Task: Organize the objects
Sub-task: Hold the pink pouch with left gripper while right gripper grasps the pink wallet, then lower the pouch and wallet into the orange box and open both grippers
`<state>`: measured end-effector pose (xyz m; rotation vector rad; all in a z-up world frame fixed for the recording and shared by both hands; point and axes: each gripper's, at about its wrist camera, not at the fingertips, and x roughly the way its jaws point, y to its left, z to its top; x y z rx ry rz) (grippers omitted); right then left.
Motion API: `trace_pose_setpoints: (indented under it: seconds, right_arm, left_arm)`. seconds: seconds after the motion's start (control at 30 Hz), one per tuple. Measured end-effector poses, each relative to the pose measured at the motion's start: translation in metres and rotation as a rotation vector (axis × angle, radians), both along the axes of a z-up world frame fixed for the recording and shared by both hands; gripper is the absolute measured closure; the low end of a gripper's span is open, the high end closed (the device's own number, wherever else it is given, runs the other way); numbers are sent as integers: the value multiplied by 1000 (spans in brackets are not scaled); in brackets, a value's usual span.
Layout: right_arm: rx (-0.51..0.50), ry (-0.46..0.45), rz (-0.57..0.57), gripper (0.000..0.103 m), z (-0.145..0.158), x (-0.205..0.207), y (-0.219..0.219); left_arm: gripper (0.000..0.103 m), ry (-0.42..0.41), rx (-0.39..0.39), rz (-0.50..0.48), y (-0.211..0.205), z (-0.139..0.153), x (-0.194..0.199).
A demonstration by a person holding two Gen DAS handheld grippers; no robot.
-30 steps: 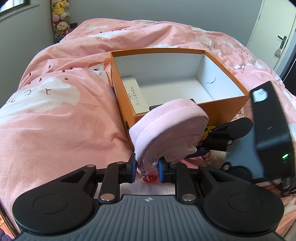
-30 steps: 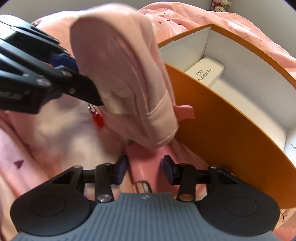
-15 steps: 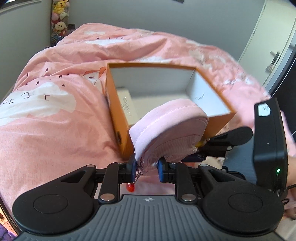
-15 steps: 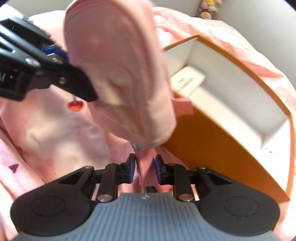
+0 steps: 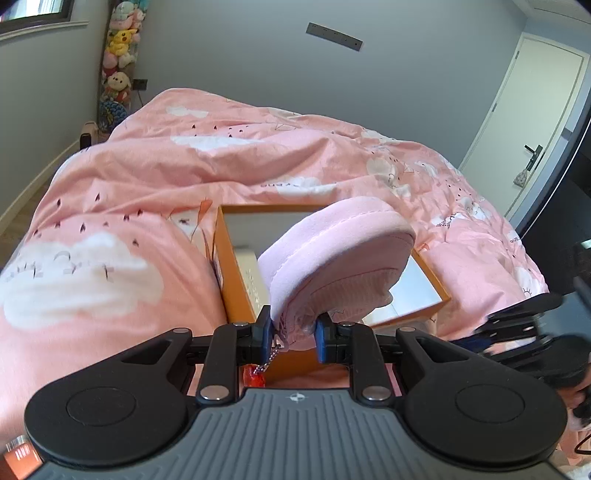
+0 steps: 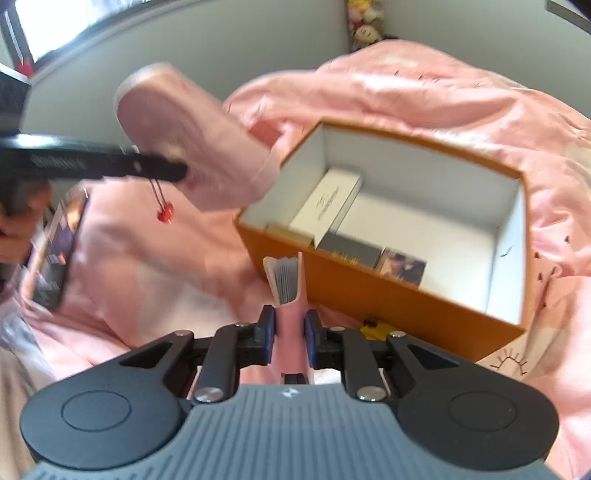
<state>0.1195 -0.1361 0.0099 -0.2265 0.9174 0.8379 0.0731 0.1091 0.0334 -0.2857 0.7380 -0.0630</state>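
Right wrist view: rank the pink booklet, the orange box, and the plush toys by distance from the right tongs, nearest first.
1. Pink booklet: clamped between the right tongs, straight ahead.
2. Orange box: just beyond the booklet, ahead and to the right, on the pink bedding.
3. Plush toys: far off at the top, against the grey wall behind the bed.

Pink fabric pouch (image 5: 332,266), rounded, zipped, red charm (image 5: 254,379) dangling on chain; raised off bedding beside orange box (image 6: 388,295). Pink-covered booklet (image 6: 290,291) upright, pages fanned. Box open, white inside, on pink duvet; white case (image 6: 328,203) and small dark boxes (image 6: 349,253) along one wall.
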Motion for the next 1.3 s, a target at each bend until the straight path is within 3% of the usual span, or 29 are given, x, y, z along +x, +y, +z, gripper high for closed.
trace_pose_setpoints:
  seconds: [0.23, 0.4, 0.5, 0.67, 1.0, 1.17, 1.3]
  right_arm:
    - [214, 4, -126, 85, 48, 44, -37]
    - [275, -22, -220, 85, 50, 95, -39]
    - [305, 44, -269, 85, 32, 131, -35]
    - [316, 181, -325, 85, -14, 183, -22]
    - [311, 480, -349, 85, -104, 257, 28]
    - [303, 554, -355, 85, -121, 273, 42]
    - [216, 533, -377, 82, -127, 278, 45]
  left_arm:
    - [78, -9, 42, -39, 6, 15, 38]
    - [78, 60, 94, -82, 3, 5, 79]
    - [78, 135, 120, -103, 0, -12, 106]
    - [78, 192, 146, -100, 1, -30, 135]
    - [78, 232, 204, -96, 6, -35, 165]
    - [78, 245, 197, -92, 9, -41, 172]
    - [78, 248, 180, -103, 10, -44, 176]
